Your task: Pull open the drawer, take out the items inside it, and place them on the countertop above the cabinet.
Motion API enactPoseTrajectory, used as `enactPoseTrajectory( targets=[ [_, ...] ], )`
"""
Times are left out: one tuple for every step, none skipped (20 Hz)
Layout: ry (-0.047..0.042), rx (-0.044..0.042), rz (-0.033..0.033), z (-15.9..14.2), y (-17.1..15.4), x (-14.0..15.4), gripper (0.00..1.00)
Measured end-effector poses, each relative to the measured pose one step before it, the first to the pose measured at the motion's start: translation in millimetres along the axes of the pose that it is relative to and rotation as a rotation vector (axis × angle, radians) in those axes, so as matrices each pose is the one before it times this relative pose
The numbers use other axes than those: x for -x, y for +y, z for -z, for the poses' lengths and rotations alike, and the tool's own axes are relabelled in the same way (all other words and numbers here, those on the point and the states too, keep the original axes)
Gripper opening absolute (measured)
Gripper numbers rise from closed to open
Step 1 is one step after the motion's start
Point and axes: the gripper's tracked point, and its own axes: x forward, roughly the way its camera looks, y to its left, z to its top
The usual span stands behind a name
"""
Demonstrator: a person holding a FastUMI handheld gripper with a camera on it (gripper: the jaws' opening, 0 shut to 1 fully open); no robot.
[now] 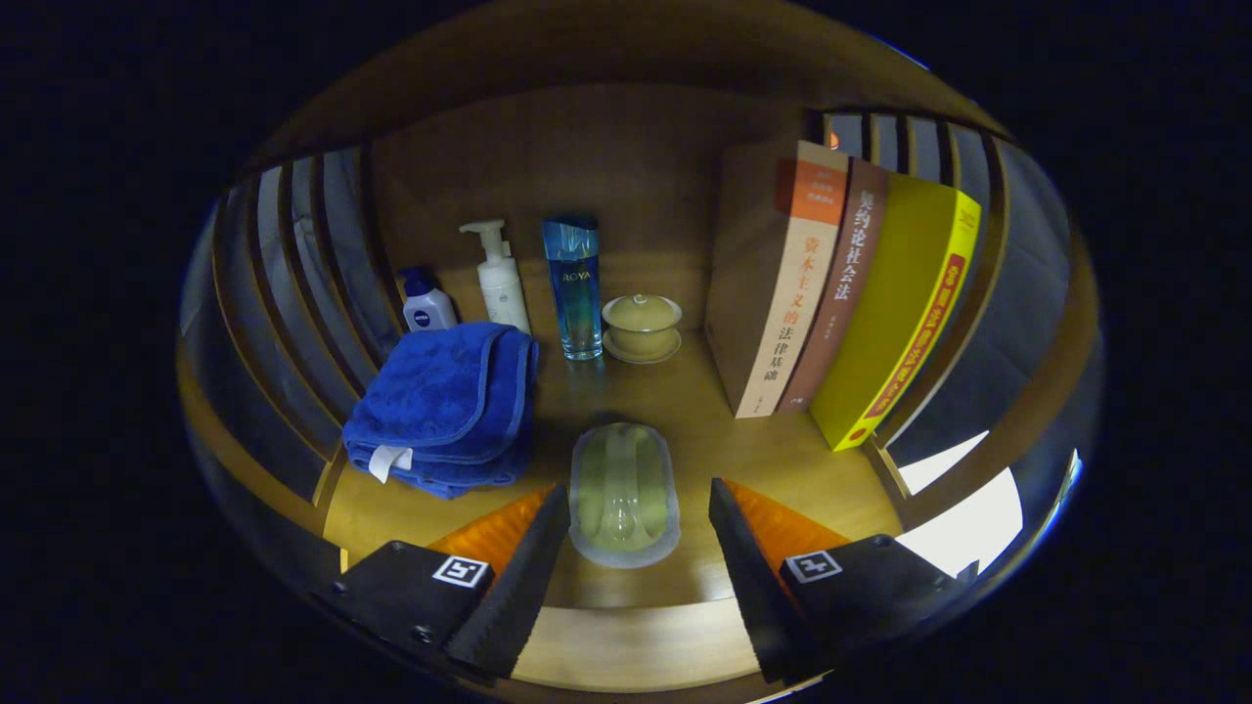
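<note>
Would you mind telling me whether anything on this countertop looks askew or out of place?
Only the three books lean rather than stand upright. The open gripper flanks a translucent packet lying flat beside the folded blue towel.

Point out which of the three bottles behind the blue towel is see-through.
The tall blue glass bottle, beside the lidded cup. The pump bottle and small blue-capped bottle are opaque white. The gripper fingers are open around a translucent packet.
</note>
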Motion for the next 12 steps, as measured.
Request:
enactPoseTrajectory(
  targets=[
    [-0.00485,-0.02164,-0.01023,2.7,2.49,8.61,0.95],
    [-0.01105,-0.02343,-0.01579,2.22,4.48,8.57,1.0],
    [-0.0101,-0.01456,-0.01381,1.6,3.64,9.09,1.0],
    [-0.01689,-0.00997,-0.00465,1.08,2.68,10.08,1.0],
    [-0.01668,-0.00676,-0.00714,1.3,2.68,10.45,1.0],
    [-0.01439,-0.00123,-0.01495,1.37,5.49,9.08,0.99],
    [-0.01813,0.00625,-0.00099,0.62,2.18,8.83,0.99],
    [-0.02047,0.00997,0.00432,0.82,0.49,8.83,1.0],
    [-0.02491,0.00732,0.00422,-0.94,0.3,9.44,1.0],
    [-0.01922,0.00202,0.00071,1.73,2.16,9.81,0.99],
    [-0.01645,-0.00573,-0.00076,2.87,2.33,9.67,0.99],
    [-0.01512,-0.00925,0.00013,3.3,2.01,9.49,1.0]
  ],
)
